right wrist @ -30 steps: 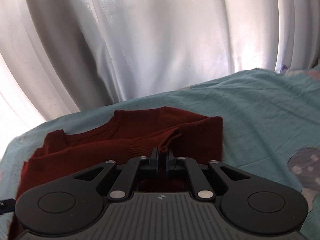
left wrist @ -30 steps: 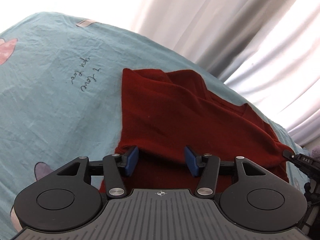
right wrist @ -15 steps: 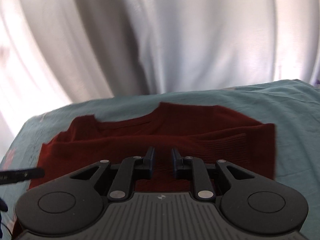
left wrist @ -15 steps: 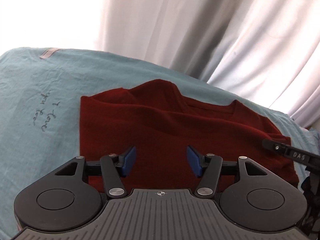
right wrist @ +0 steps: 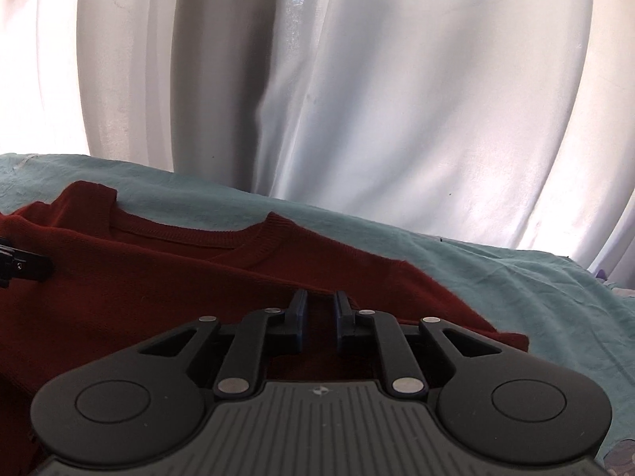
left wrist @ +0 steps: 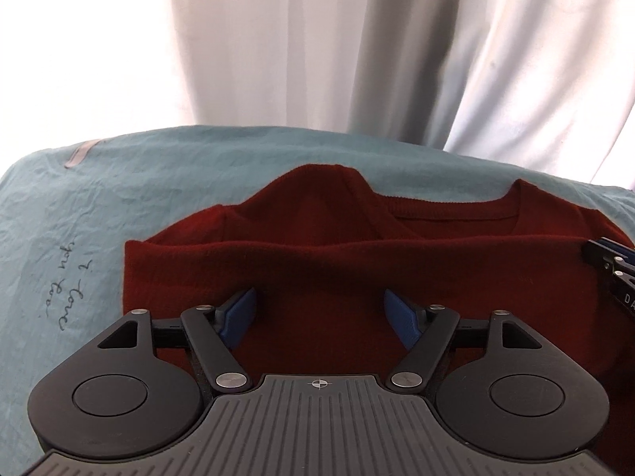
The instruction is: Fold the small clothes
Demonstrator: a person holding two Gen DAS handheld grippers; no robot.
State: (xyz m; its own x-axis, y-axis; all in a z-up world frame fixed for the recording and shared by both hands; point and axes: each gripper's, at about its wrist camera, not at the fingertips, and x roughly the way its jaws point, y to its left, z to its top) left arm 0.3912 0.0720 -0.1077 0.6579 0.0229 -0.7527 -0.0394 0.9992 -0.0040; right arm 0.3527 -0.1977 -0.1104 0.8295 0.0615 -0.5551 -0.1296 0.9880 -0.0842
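Observation:
A dark red knit sweater (left wrist: 317, 261) lies on the teal bedsheet (left wrist: 139, 182), folded up toward its collar (left wrist: 452, 208). My left gripper (left wrist: 319, 311) is open and empty, with its blue pads over the sweater's near part. In the right wrist view the same sweater (right wrist: 158, 277) fills the lower left. My right gripper (right wrist: 319, 311) is partly open with a narrow gap and holds nothing, over the sweater's right side. Each gripper's tip shows at the edge of the other's view.
White curtains (right wrist: 357, 79) hang behind the bed's far edge. The sheet carries handwritten-style print (left wrist: 67, 297) at the left and a grey tag (left wrist: 81, 152) near the far left corner. Bare sheet (right wrist: 555, 289) lies to the right of the sweater.
My right gripper has let go of the sweater fold and opened a little. Both grippers have drawn back and tilted up, and the left one has opened wider. The fold rests on the sweater.

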